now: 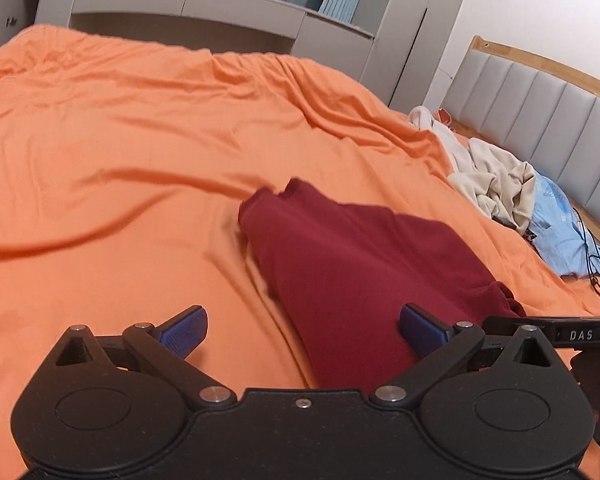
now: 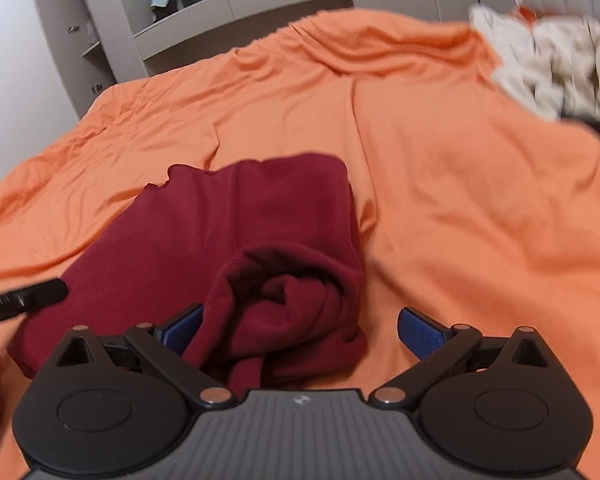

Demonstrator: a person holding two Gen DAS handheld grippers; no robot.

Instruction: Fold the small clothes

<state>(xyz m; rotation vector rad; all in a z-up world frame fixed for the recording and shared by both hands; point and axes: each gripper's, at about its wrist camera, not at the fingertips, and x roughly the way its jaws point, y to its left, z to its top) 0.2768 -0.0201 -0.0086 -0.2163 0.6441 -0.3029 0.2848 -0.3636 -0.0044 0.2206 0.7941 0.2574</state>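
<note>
1. The dark red garment (image 2: 236, 248) lies on the orange bed sheet (image 2: 460, 200), in the near centre of the bed. In the right wrist view it sits at about 11 o'clock from the right tongs (image 2: 300, 332), very close to them.
2. The garment already looks folded into a narrow, thick packet. One end, the one nearest to the right tongs, is bunched and rolled, not flat.
3. The right tongs are spread wide and hold nothing. The left blue pad is touching or just beside the rolled end; I cannot tell which.
4. The left tongs (image 1: 302, 330) are also spread and empty. The red garment (image 1: 360, 264) runs between their pads toward 12 o'clock.
5. My judgement: this piece is mostly folded, and what is left is to flatten or tuck the rolled end.
6. At about 2 o'clock in the left wrist view, near the headboard (image 1: 540, 100), a pile of beige clothes (image 1: 496, 176) and a light blue cloth (image 1: 560, 236) lie unfolded, so more work probably waits.
</note>
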